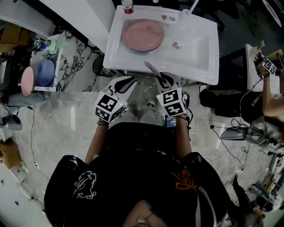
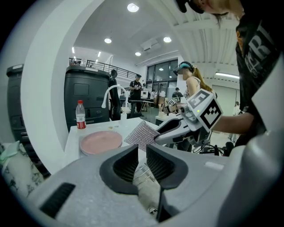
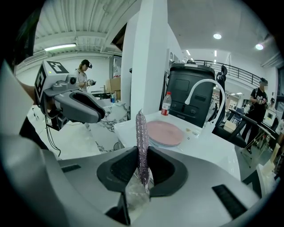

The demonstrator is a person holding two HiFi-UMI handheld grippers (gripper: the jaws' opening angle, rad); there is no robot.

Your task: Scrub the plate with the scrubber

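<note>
Plate [image 1: 143,34], pink and round, lies flat on the raised left part of the white counter [image 1: 199,71], beside the sunken basin [image 1: 191,48] and just in front of a red-capped bottle [image 1: 128,6]. Nothing touches it. Scrubber [image 3: 141,133], a thin silvery mesh sheet, stands edge-up in the right hand-held gripper [image 3: 142,153], whose jaws are clenched on its lower part, so that most of the sheet projects forward as a free working face. The left hand-held gripper [image 2: 142,150] carries nothing; its jaws stand slightly apart, with only floor showing through the narrow gap. Both hand-held grippers hover side by side at the counter's near edge, short of the plate and level with each other. Judged from this layout, scrubbing has not begun. The free left hand-held gripper is probably kept ready to steady the plate against sliding on the smooth counter.
</note>
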